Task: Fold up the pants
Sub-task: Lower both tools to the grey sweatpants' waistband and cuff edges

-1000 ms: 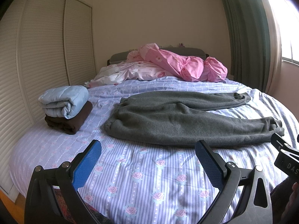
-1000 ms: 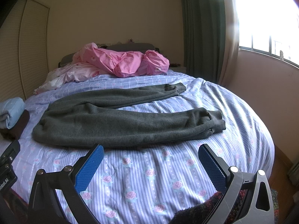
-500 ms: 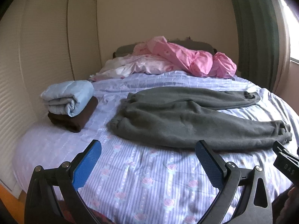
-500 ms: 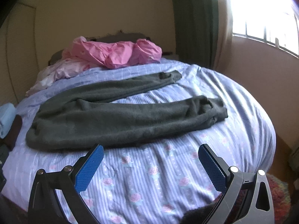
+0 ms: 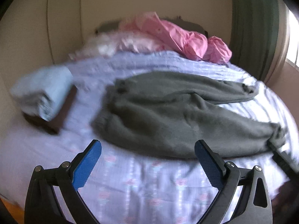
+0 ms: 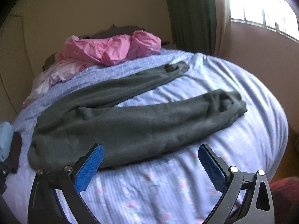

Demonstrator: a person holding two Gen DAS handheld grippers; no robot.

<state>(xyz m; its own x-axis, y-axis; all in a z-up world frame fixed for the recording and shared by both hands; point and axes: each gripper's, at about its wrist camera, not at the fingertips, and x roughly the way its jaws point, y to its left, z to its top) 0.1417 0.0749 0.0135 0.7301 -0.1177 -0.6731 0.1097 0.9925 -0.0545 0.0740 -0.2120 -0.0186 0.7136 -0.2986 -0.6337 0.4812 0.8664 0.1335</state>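
Grey pants [image 6: 119, 123] lie spread flat and unfolded on a bed [image 6: 186, 183] with a lilac floral sheet, legs apart and pointing right. Both the left tongs [image 5: 147, 160] and right tongs [image 6: 149, 163] hover wide open, empty, just short of the pants. No fold looks made yet; all folding remains.

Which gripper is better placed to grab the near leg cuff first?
Right, probably. The near cuff of the grey pants lies on that side of the bed, ahead of the open right gripper. The open left gripper faces the waistband end.
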